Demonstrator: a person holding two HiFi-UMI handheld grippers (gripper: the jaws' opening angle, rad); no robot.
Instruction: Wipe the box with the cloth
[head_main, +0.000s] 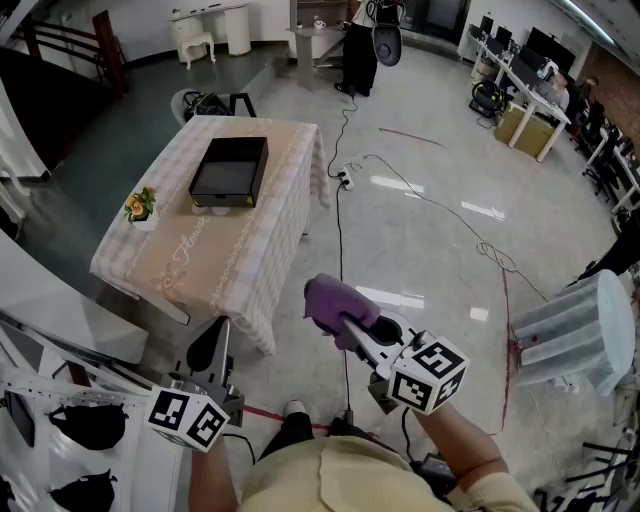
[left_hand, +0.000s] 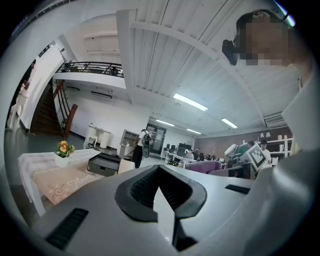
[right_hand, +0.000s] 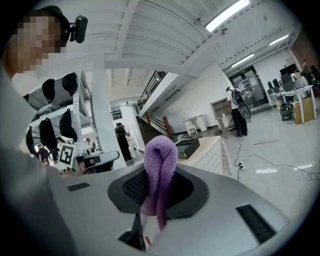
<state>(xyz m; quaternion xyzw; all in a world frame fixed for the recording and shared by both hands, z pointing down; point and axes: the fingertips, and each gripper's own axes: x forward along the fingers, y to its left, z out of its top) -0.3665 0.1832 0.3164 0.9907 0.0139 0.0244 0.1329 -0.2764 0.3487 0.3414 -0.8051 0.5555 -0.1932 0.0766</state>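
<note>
The near half of the table (head_main: 215, 265) lies free in front of the black box (head_main: 230, 172), a flower pot (head_main: 141, 207) stands near the box's left side at the table's edge, and cables (head_main: 339, 240) trail over the open floor (head_main: 420, 280) on the right.

That cloth (right_hand: 160, 165) looks fuzzy, soft terry. The box (head_main: 230, 172) is matt black, the tablecloth (head_main: 215, 262) woven fabric, and the floor (head_main: 430, 240) gleams, glossy and polished.

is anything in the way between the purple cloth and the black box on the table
Nothing visible does. The right gripper holds the cloth away from the table; only floor and bare table lie before the box. The flower pot stands left of the box, off that path.
</note>
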